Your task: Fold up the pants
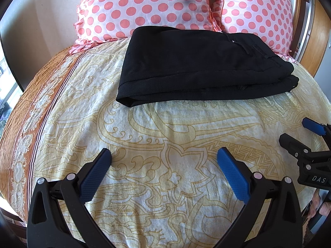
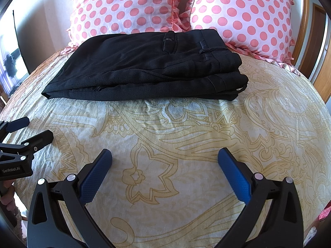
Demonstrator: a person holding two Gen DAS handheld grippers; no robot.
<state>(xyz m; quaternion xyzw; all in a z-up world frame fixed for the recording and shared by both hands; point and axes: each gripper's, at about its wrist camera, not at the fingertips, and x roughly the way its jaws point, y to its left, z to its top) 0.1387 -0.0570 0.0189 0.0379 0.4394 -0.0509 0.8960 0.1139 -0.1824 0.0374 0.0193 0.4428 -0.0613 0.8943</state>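
Biggest thing here is the bed (image 1: 165,144), covered in a yellow patterned sheet, filling everything under and ahead of both claws. At the far end past the claws, two pink polka-dot pillows (image 1: 144,6) lean against the headboard.

The pants (image 1: 198,66) are black and sit well ahead of both claws, just in front of the pillows, their far edge touching or overlapping the pillow frill. They look folded into a compact stack of a few layers, waistband end off to the right, the fold end on the left. So I'd say the folding is basically done; maybe a bit of squaring up on the right, where the lower layer pokes out past the top one.

The left claw (image 1: 164,155) is spread wide with nothing between its blue pads, hanging over bare sheet. Same for the right claw (image 2: 164,155): spread apart, empty, well short of the pants.

Hard to make out: the black fabric swallows detail, so I can't count layers for sure. The pillow tops and bed edges are cut off, and only a sliver of a hand (image 2: 8,194) shows.
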